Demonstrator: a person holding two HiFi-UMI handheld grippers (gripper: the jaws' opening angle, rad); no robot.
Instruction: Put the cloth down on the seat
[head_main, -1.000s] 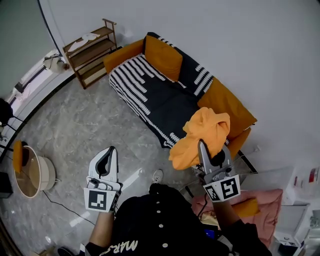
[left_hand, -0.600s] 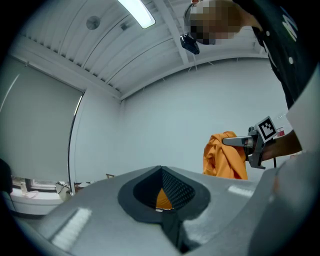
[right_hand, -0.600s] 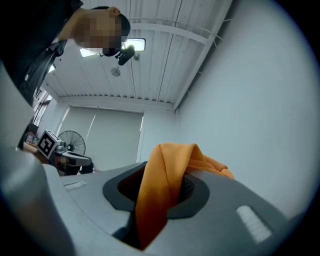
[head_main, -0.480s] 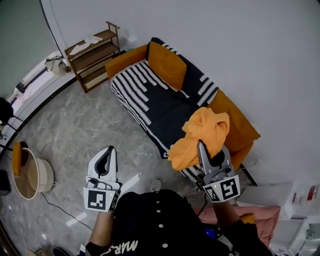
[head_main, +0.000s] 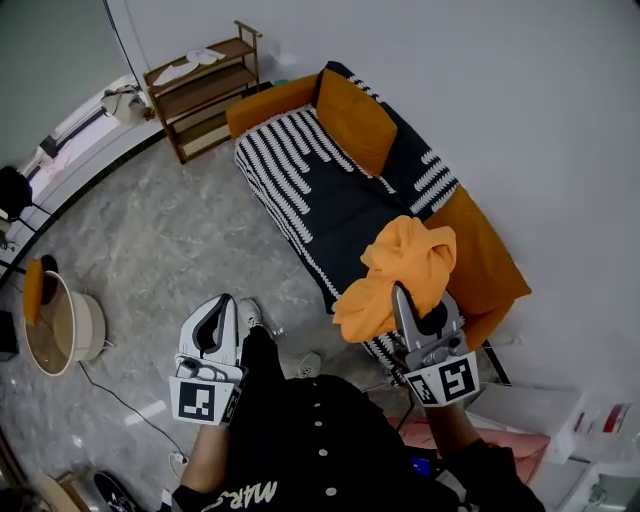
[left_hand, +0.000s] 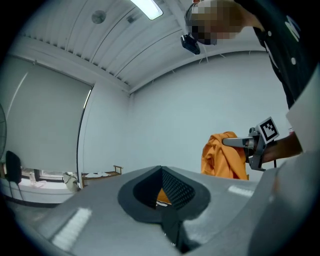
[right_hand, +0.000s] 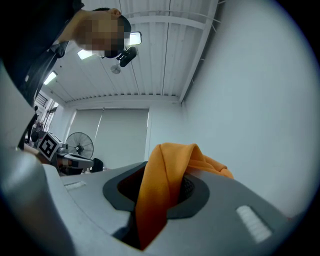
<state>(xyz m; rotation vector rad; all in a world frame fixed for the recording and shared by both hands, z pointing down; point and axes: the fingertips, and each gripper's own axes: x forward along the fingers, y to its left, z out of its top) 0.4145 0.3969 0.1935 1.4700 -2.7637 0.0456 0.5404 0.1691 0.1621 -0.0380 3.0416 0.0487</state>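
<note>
An orange cloth (head_main: 402, 268) hangs bunched from my right gripper (head_main: 415, 302), which is shut on it, above the near right end of the sofa seat (head_main: 330, 205). The seat is covered by a black throw with white stripes. In the right gripper view a fold of the cloth (right_hand: 159, 195) runs down through the closed jaws. My left gripper (head_main: 221, 312) is held over the floor, left of the sofa, shut with nothing in it. From the left gripper view the cloth (left_hand: 224, 156) shows at the right, hanging from the right gripper (left_hand: 239, 142).
The sofa has orange arms and an orange cushion (head_main: 355, 118) at its far end. A wooden shelf (head_main: 200, 95) stands against the wall behind it. A round tub (head_main: 62, 335) sits on the marble floor at left. Something pink (head_main: 520, 440) lies low at right, by my body.
Both grippers have come closer to the sofa, which now lies further up and right in view. A foot has stepped forward by the left gripper. The cloth stays in the right gripper.
</note>
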